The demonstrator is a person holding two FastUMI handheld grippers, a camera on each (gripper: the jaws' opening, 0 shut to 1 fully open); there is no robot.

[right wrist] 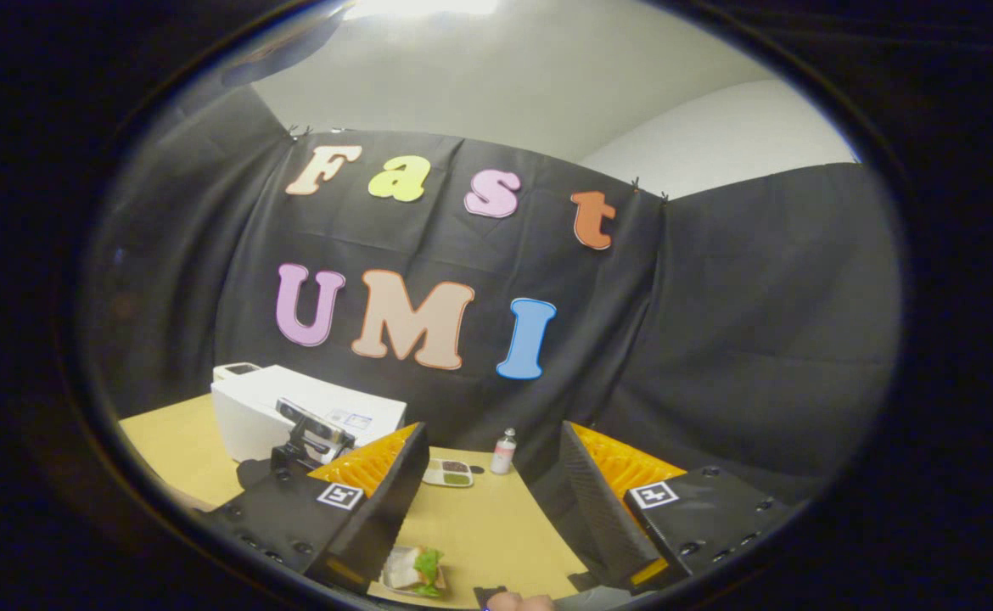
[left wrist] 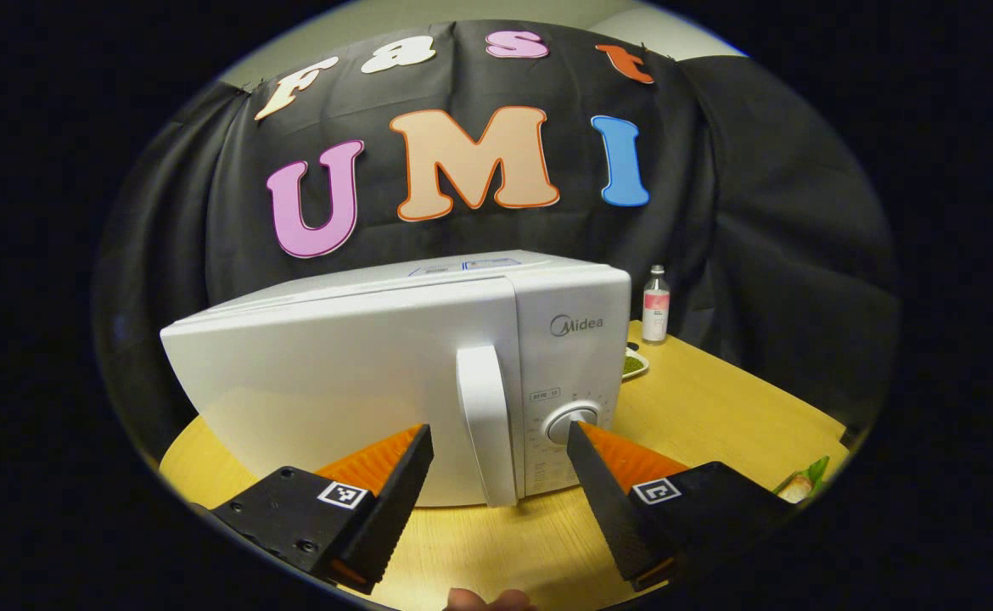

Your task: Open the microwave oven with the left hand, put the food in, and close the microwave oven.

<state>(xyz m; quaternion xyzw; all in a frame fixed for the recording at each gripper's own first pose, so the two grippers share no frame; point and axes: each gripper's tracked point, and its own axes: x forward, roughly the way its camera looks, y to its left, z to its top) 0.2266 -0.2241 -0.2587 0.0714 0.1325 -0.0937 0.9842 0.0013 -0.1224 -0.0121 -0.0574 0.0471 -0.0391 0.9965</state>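
White microwave oven [left wrist: 395, 373] stands door shut, its upright handle [left wrist: 488, 424] just beyond the wide-open, empty left gripper [left wrist: 501, 445]. The right gripper [right wrist: 492, 462], also wide open and empty, hovers above the sandwich [right wrist: 416, 568].

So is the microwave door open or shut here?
Shut. The microwave door sits flush with its front, and the left hand-held gripper is open around the handle, not yet gripping.
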